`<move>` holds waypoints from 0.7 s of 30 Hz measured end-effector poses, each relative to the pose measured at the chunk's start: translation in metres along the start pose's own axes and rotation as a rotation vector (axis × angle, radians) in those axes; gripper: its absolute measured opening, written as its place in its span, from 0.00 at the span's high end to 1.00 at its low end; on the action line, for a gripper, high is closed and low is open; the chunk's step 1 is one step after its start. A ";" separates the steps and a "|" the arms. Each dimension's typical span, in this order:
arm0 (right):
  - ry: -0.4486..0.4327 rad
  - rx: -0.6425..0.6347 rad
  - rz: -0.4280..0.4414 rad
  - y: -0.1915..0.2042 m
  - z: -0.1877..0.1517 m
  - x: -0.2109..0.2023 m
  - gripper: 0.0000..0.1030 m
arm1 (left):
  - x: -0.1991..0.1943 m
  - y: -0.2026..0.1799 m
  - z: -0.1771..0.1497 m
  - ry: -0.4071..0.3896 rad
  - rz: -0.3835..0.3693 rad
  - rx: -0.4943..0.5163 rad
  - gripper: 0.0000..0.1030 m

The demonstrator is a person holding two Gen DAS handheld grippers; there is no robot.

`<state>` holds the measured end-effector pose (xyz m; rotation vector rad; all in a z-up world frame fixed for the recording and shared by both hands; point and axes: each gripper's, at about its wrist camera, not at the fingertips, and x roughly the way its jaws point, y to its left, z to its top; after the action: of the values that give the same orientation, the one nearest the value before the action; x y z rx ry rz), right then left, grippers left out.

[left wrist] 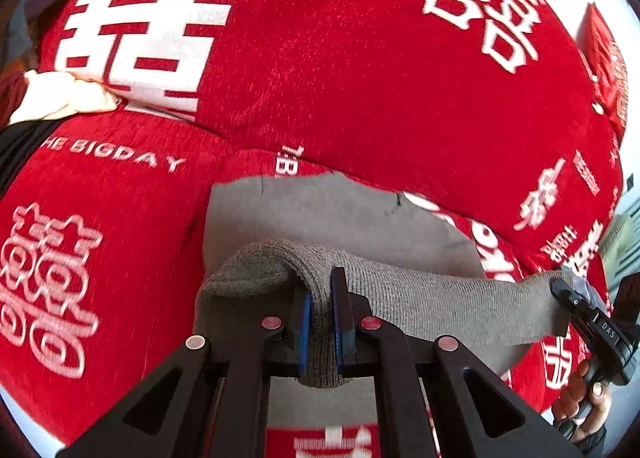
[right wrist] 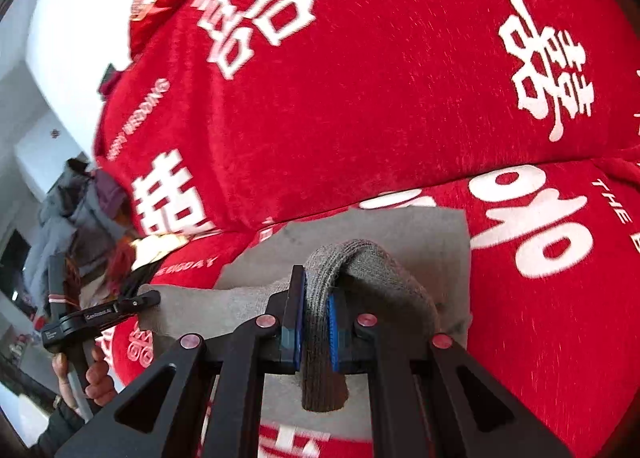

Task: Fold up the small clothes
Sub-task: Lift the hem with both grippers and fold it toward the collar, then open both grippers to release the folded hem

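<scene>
Left claw [left wrist: 320,310]: pressed together on a bunched fold of the grey sock [left wrist: 420,298]; blue pads [left wrist: 306,322] are seen on both sides of the knit, and a short end of fabric hangs out below them.
Right claw [right wrist: 316,318]: pinched on the other end of the grey sock [right wrist: 360,258]; a ribbed loop is arched up and over the right-hand pad, and a stub of knit is poked out underneath.
Grey sock: held up between the two claws, stretched as a band from the left claw across to the right one at the right edge of the left wrist view; it is lifted above the grey cloth [left wrist: 320,210].
Grey cloth: laid flat, directly under the sock, on the red cover [left wrist: 360,78]; a few small dark marks are seen near its far edge.
Red cover: plush, printed with white characters and "THE BIG DAY" lettering; it is draped over a soft, cushioned surface that fills both views.
Cream fabric [left wrist: 60,94]: bunched at the left edge of the cover, next to something black.
Clothes pile [right wrist: 76,206]: grey and purple garments are seen beyond the cover's left edge in the right wrist view; blurred.
Right hand [left wrist: 584,398]: wrapped around the handle of the right claw.
Left hand [right wrist: 92,378]: wrapped around the handle of the left claw.
</scene>
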<state>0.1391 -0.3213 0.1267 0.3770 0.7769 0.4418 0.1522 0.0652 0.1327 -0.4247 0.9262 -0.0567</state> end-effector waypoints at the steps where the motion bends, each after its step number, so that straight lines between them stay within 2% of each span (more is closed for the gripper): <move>1: 0.007 0.007 -0.015 -0.004 0.007 0.012 0.90 | 0.013 -0.003 0.011 0.005 0.013 0.008 0.90; 7: 0.071 0.057 -0.095 -0.035 0.036 0.082 0.90 | 0.083 -0.004 0.049 0.054 0.068 -0.003 0.90; 13: 0.162 0.098 -0.178 -0.066 0.035 0.145 0.90 | 0.145 0.015 0.054 0.149 0.114 -0.052 0.90; 15: 0.179 0.124 -0.184 -0.074 0.032 0.154 0.90 | 0.157 0.026 0.056 0.183 0.089 -0.099 0.89; 17: 0.208 0.190 -0.165 -0.087 0.030 0.161 0.86 | 0.163 0.035 0.058 0.229 0.041 -0.143 0.64; 18: 0.222 0.218 -0.159 -0.092 0.030 0.163 0.85 | 0.163 0.042 0.061 0.240 -0.030 -0.176 0.44; 19: 0.238 0.259 -0.141 -0.097 0.032 0.163 0.84 | 0.159 0.044 0.062 0.235 -0.064 -0.197 0.36; 21: 0.233 0.299 -0.109 -0.100 0.035 0.158 0.81 | 0.144 0.056 0.068 0.204 -0.098 -0.260 0.35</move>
<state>0.2885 -0.3313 0.0096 0.5656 1.0902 0.2692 0.2847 0.1064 0.0373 -0.7154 1.1186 -0.0705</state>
